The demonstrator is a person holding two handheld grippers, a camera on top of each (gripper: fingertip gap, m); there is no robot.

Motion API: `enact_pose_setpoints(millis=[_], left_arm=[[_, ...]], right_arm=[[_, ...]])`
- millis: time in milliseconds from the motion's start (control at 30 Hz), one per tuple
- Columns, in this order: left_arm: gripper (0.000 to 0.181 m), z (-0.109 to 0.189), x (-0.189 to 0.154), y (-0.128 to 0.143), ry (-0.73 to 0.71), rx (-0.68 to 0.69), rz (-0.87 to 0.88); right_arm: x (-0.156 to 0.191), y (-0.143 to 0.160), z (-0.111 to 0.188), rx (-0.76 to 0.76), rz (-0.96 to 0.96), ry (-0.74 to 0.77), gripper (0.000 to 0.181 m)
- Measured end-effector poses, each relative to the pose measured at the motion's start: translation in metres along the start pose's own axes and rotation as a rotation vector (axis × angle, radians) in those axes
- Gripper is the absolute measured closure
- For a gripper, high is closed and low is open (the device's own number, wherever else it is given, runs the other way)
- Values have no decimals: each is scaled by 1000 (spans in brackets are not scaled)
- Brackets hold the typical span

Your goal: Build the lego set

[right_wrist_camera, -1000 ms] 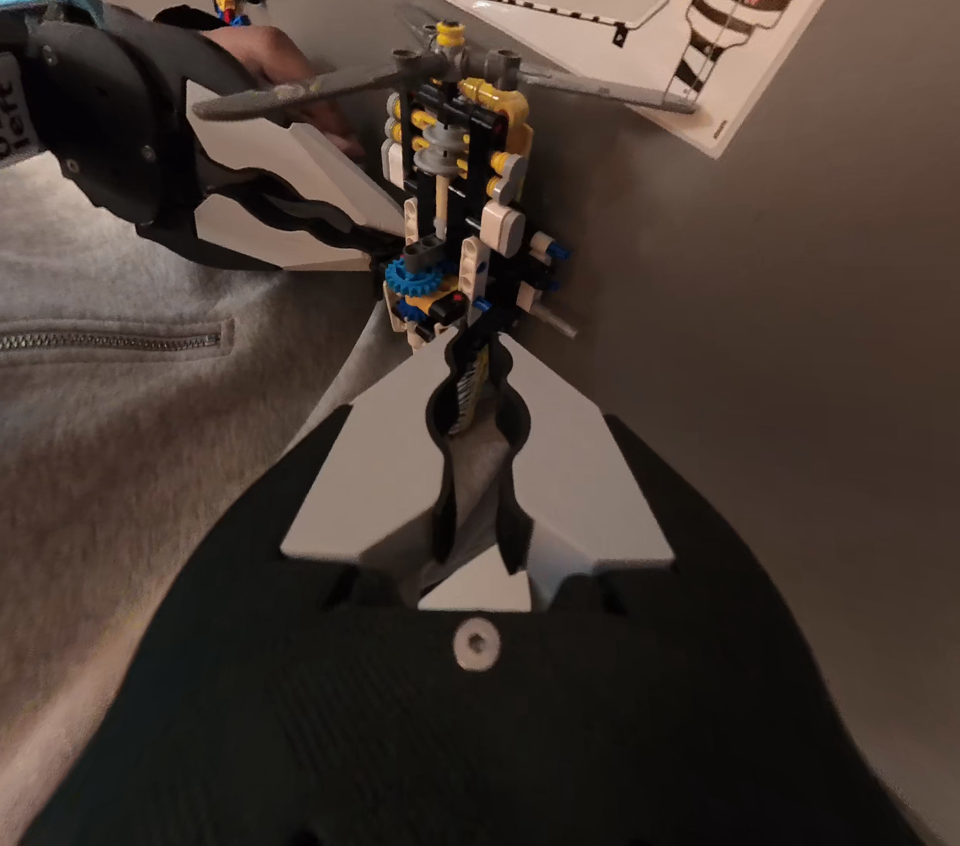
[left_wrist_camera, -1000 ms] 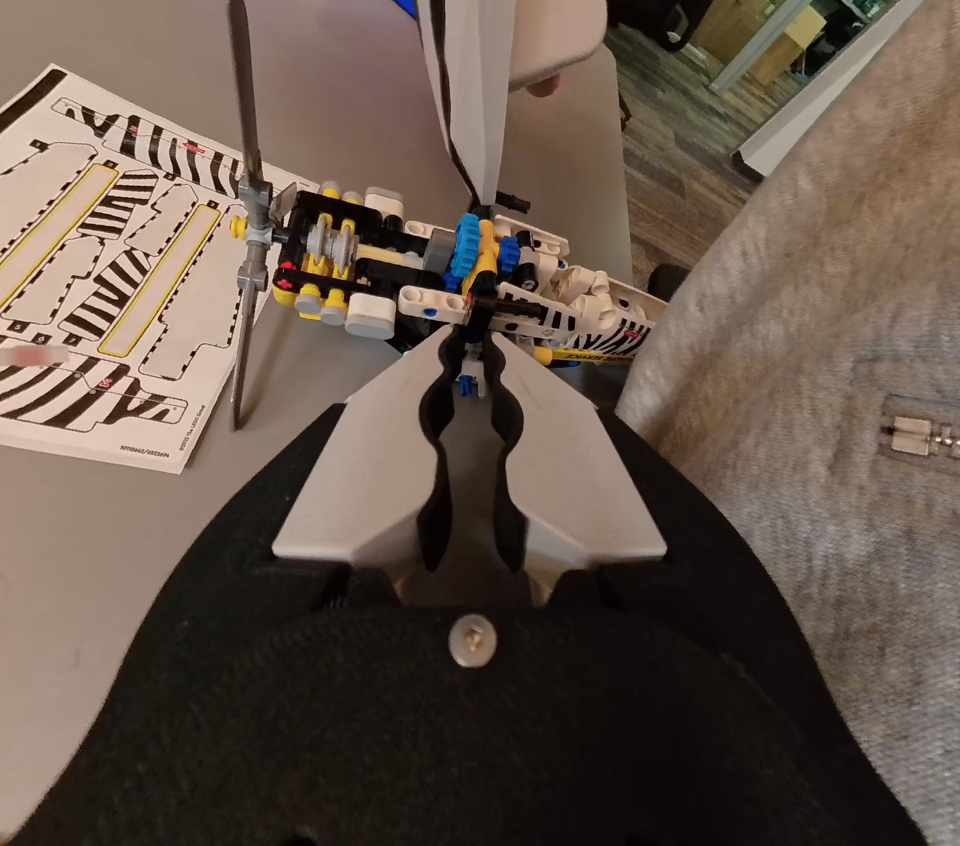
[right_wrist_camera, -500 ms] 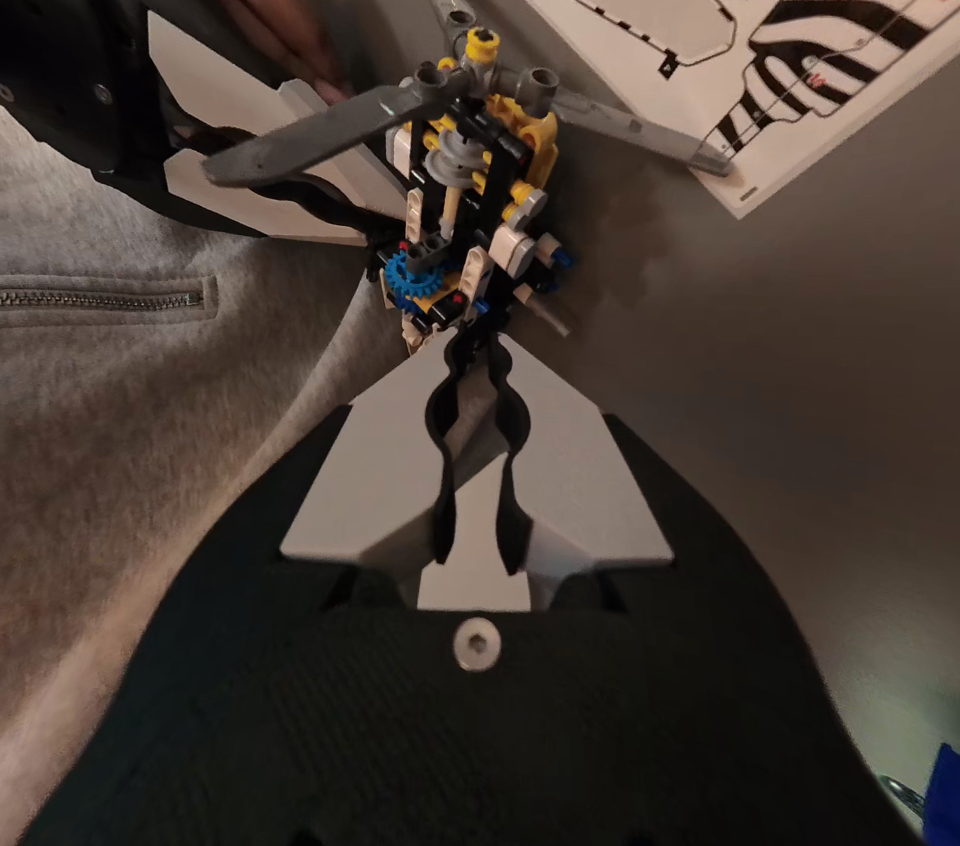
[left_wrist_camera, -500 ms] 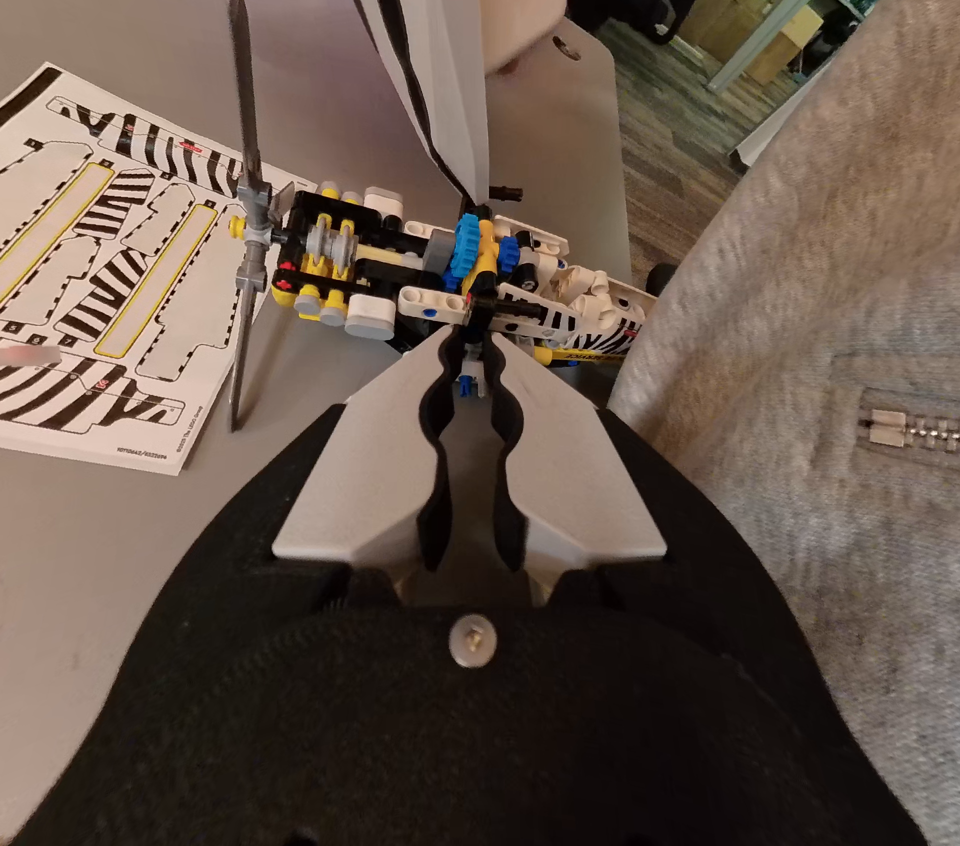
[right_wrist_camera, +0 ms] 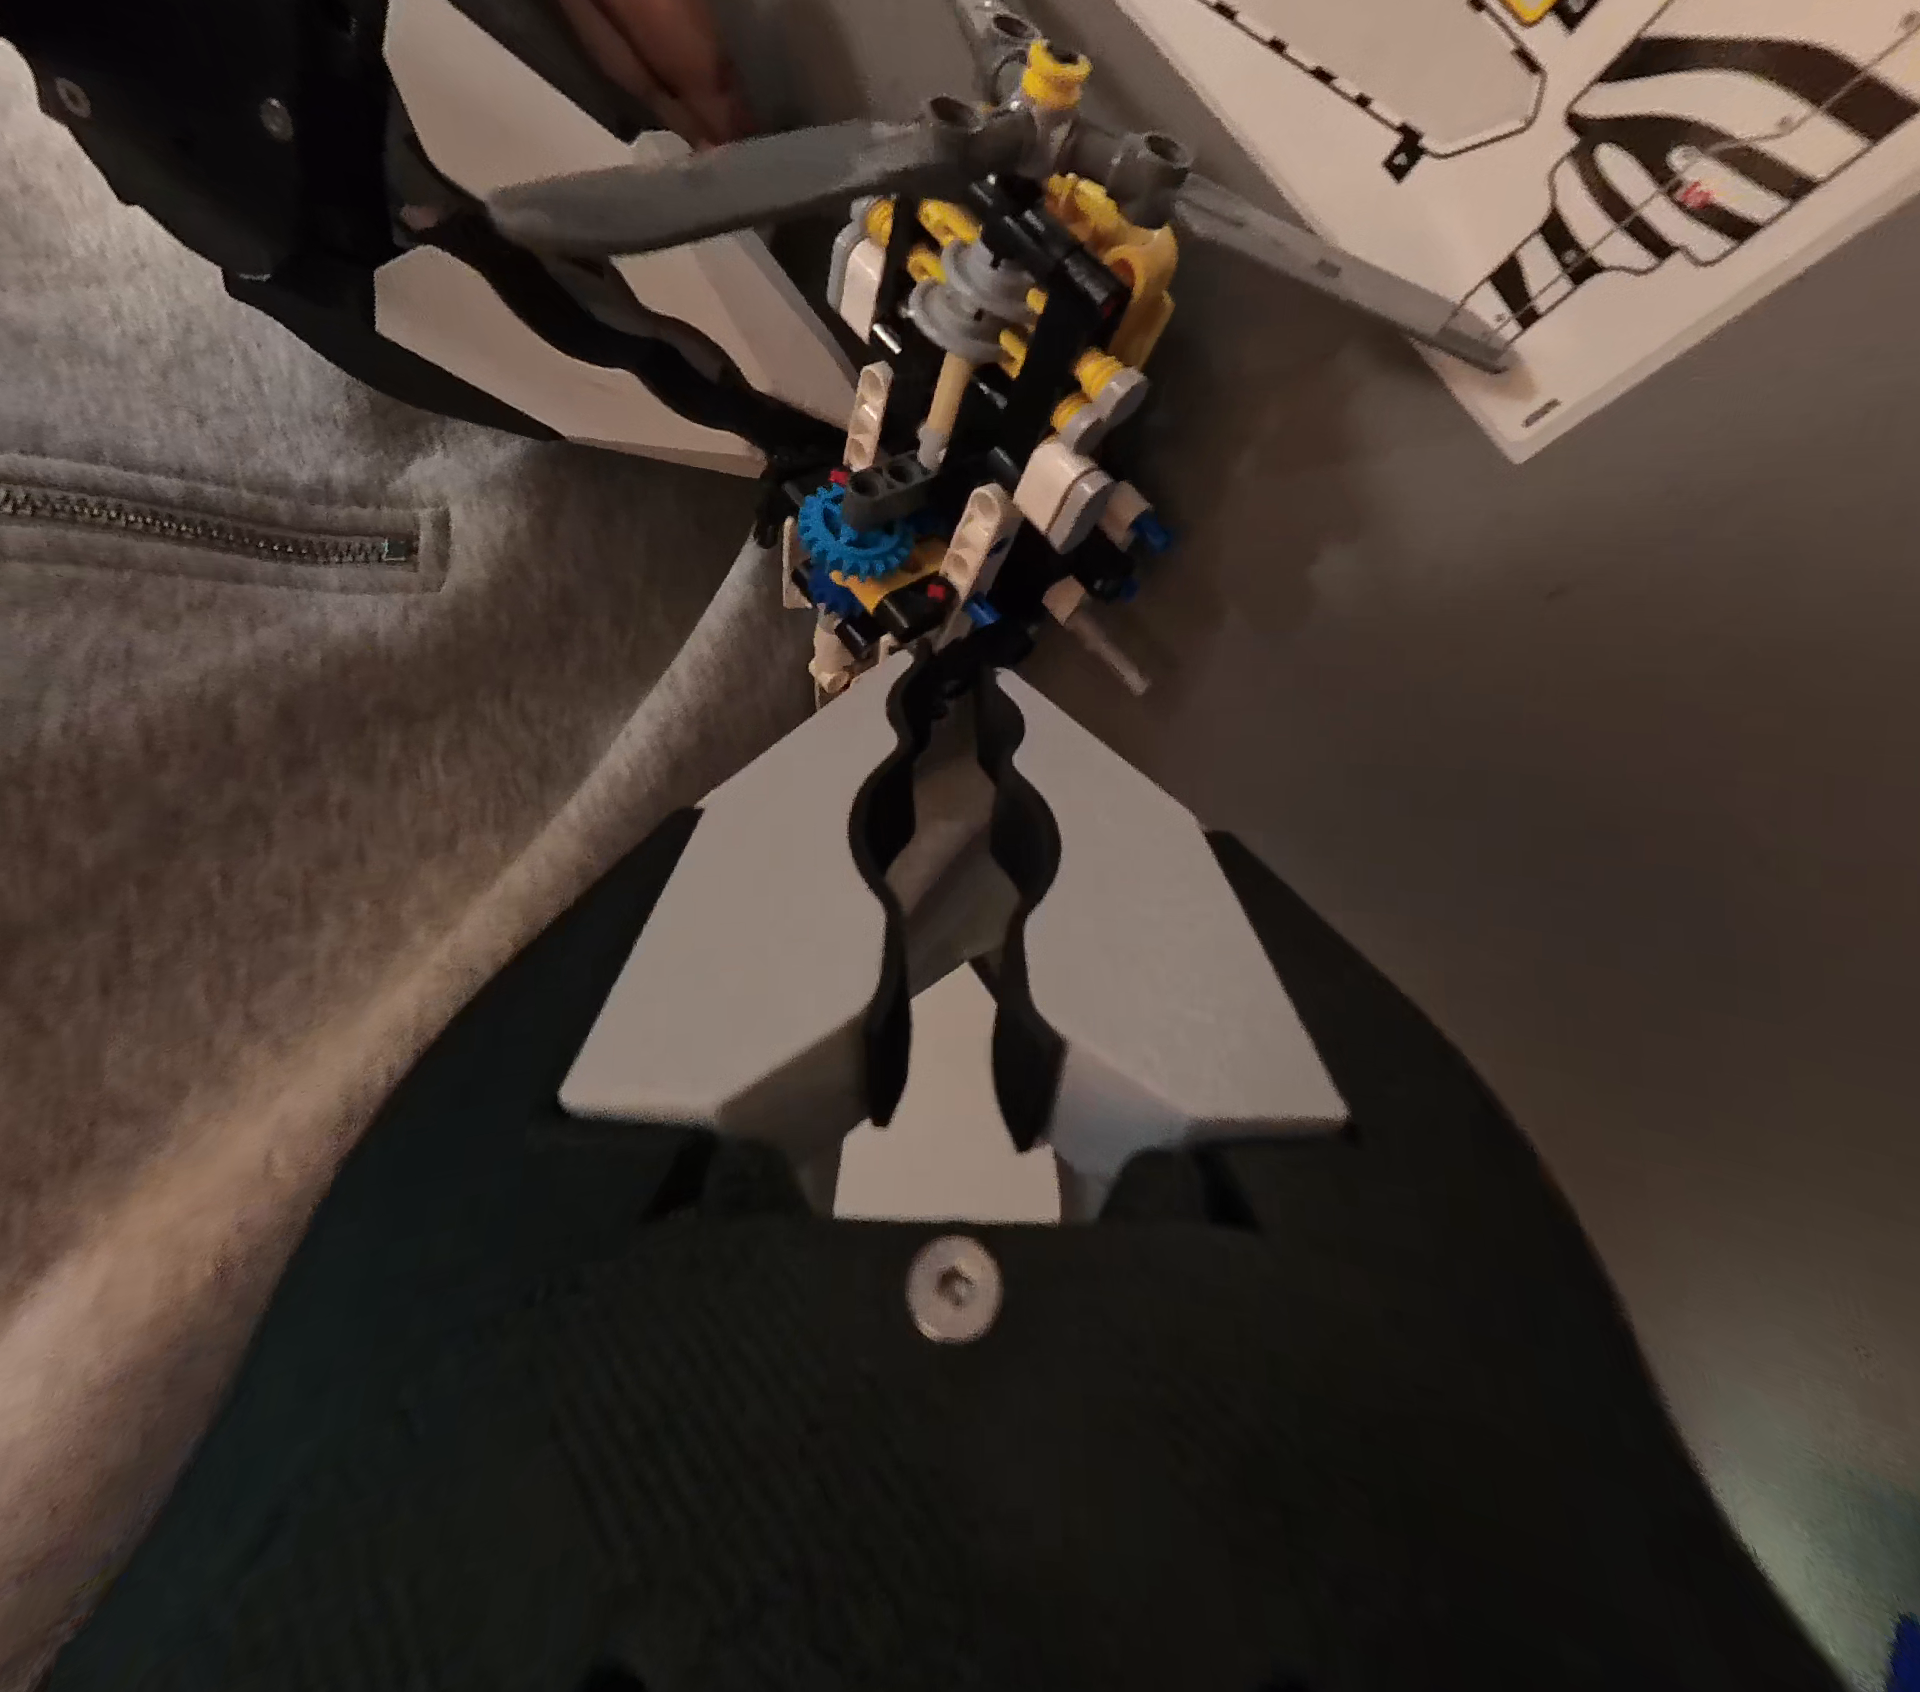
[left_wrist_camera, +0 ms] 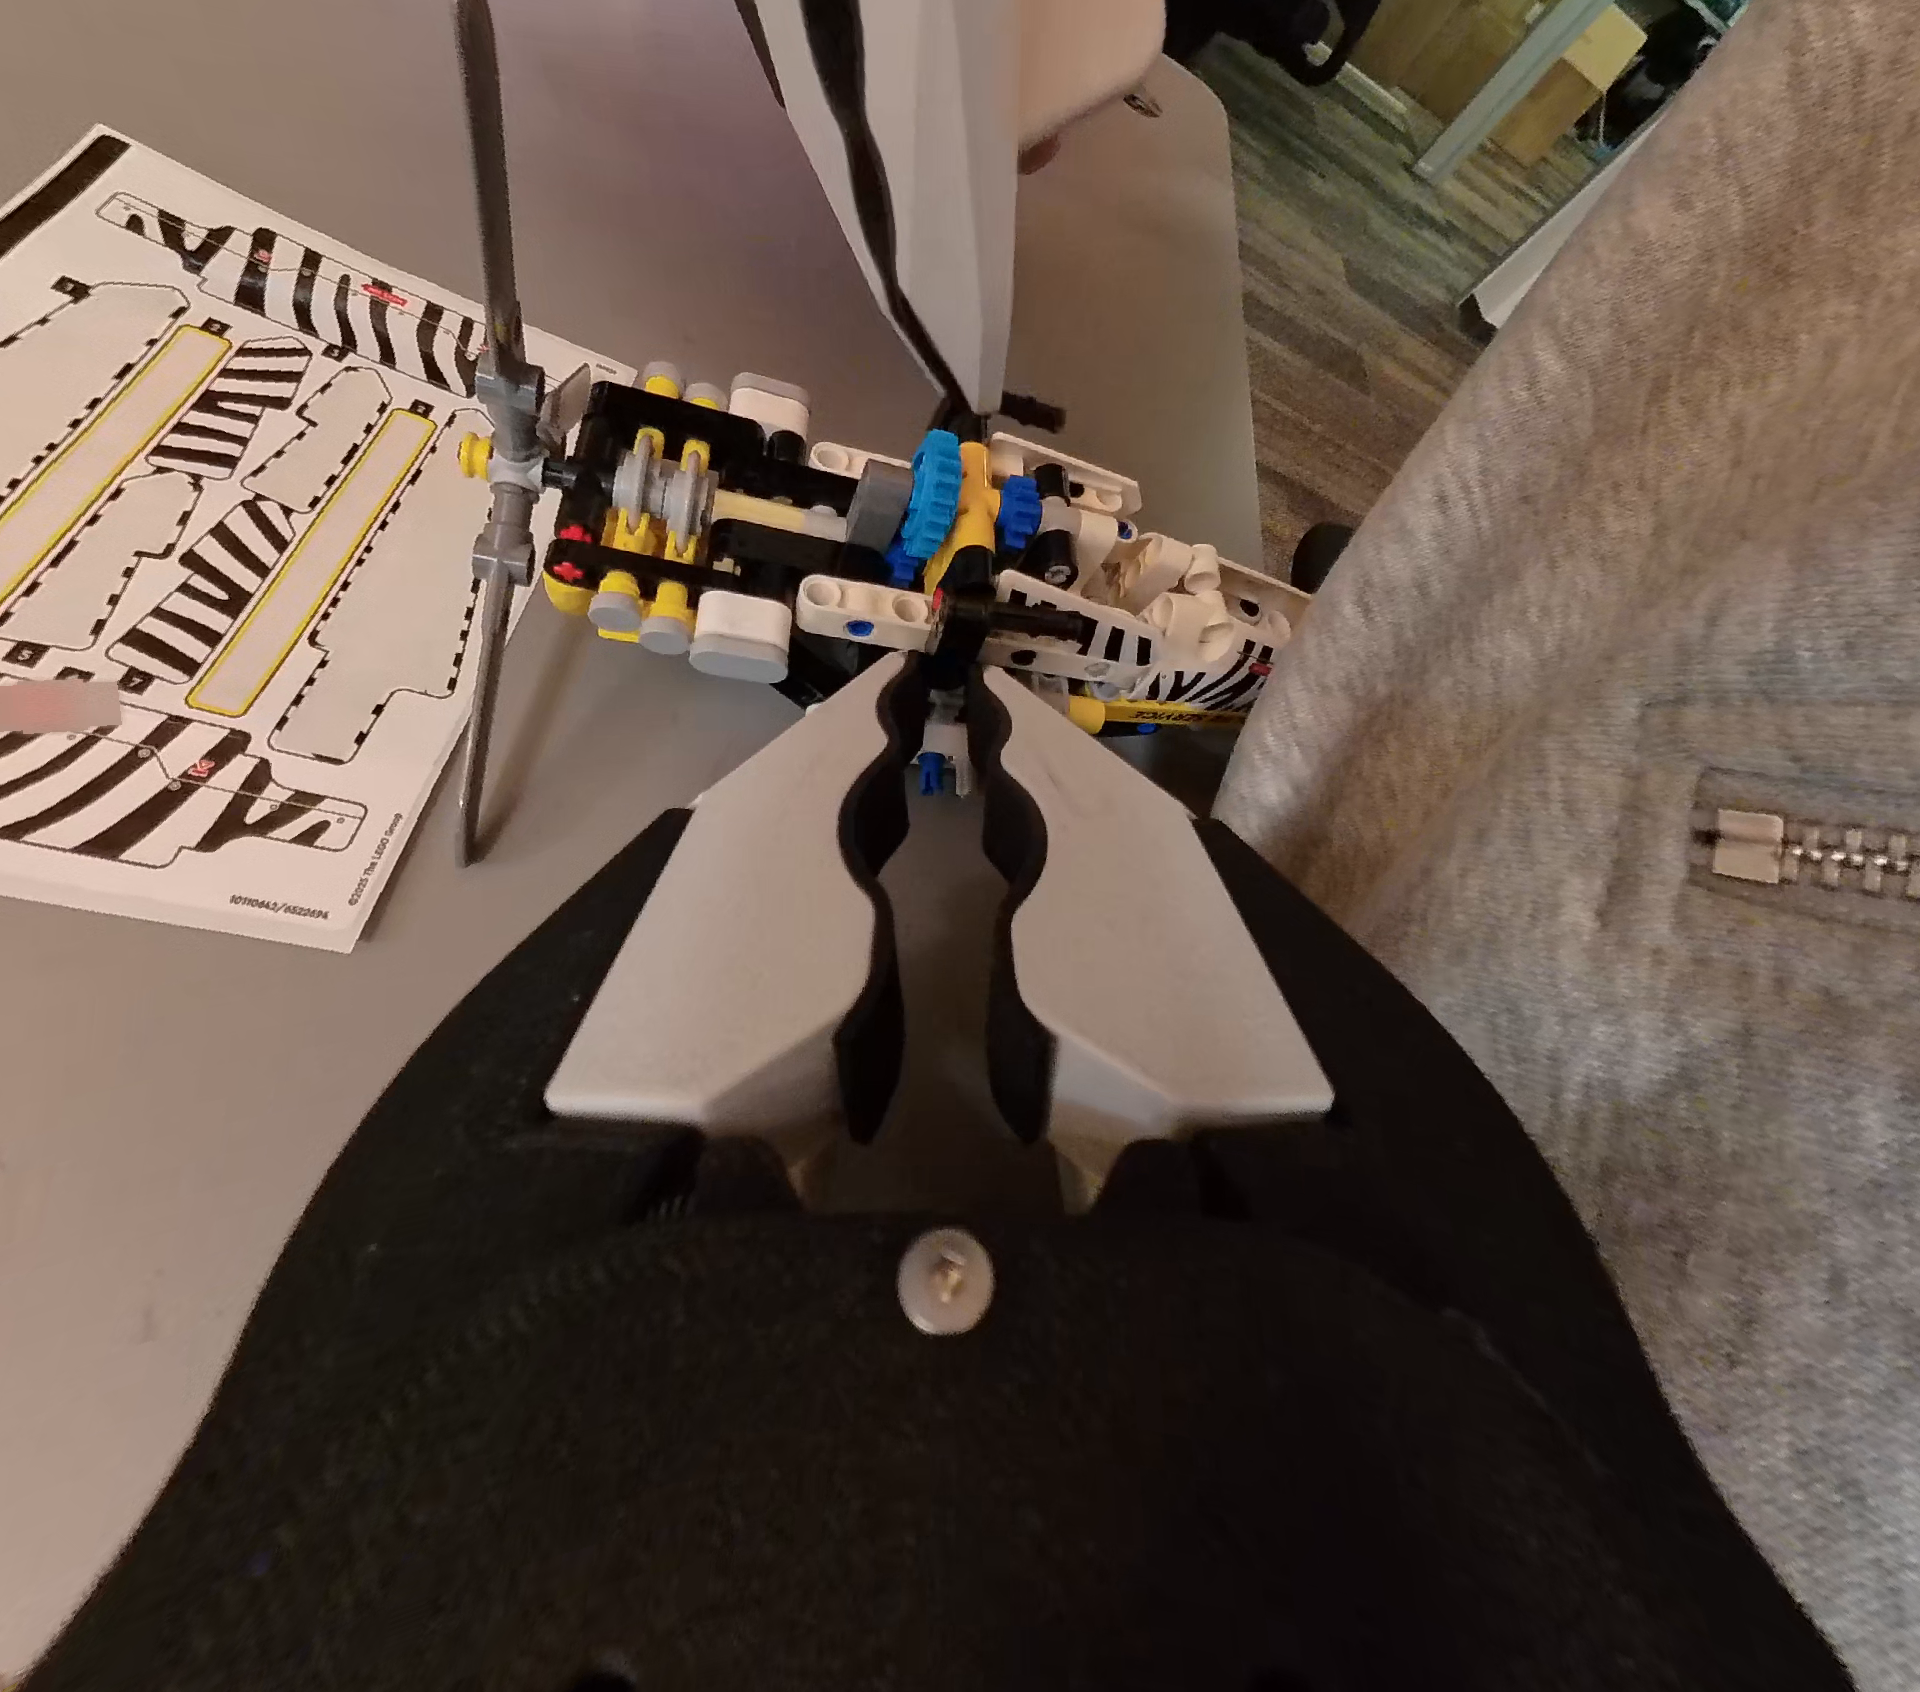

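Observation:
A lego plane model (left_wrist_camera: 769, 520) lies on its side on the grey table (left_wrist_camera: 260, 32). It has a grey propeller (left_wrist_camera: 497, 354), a blue gear (left_wrist_camera: 930, 499) and a zebra-striped white tail. My left gripper (left_wrist_camera: 948, 676) is shut on a black part at the model's near side. My right gripper (left_wrist_camera: 961, 385) comes down from above and pinches a black part at the far side, by the gear. In the right wrist view the right gripper (right_wrist_camera: 951, 674) is shut on the model (right_wrist_camera: 997, 354), and the left gripper (right_wrist_camera: 769, 458) holds it from the left.
A zebra-patterned sticker sheet (left_wrist_camera: 208, 551) lies on the table left of the propeller; it shows in the right wrist view (right_wrist_camera: 1455, 32) too. A grey sweater with a zip pocket (left_wrist_camera: 1610, 707) is close on the right. The table edge (left_wrist_camera: 1236, 395) is just behind the model.
The right gripper has swung around its grip point, so the model and sheet look turned clockwise in its view. The model has stayed in place in the left wrist view.

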State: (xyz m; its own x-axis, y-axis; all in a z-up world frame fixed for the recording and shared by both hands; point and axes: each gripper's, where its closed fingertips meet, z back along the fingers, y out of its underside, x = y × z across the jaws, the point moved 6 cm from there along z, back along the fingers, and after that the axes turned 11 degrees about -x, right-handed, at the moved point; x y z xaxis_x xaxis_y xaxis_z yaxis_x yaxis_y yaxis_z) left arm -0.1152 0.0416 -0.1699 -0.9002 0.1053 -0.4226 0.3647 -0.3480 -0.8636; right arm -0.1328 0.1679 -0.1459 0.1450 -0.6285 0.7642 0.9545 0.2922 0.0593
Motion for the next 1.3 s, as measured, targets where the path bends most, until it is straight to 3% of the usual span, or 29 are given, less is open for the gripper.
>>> enact_pose_setpoints(millis=[433,700,967,1133,1300], left_arm=[[179,0,-3,-1,1,-16,11],[178,-1,-6,-1,-3,-19,17],[178,-2,-7,-2,-31,-24,18],[178,-1,-4,-3,-101,-37,14],[178,3,10,-10,-234,-62,-8]], right_arm=[[0,7,2,-68,43,-47,176],[-4,18,5,-212,23,-105,170],[-11,35,13,-446,6,-63,167],[-10,54,25,-622,59,123,167],[-16,73,25,-730,184,442,161]])
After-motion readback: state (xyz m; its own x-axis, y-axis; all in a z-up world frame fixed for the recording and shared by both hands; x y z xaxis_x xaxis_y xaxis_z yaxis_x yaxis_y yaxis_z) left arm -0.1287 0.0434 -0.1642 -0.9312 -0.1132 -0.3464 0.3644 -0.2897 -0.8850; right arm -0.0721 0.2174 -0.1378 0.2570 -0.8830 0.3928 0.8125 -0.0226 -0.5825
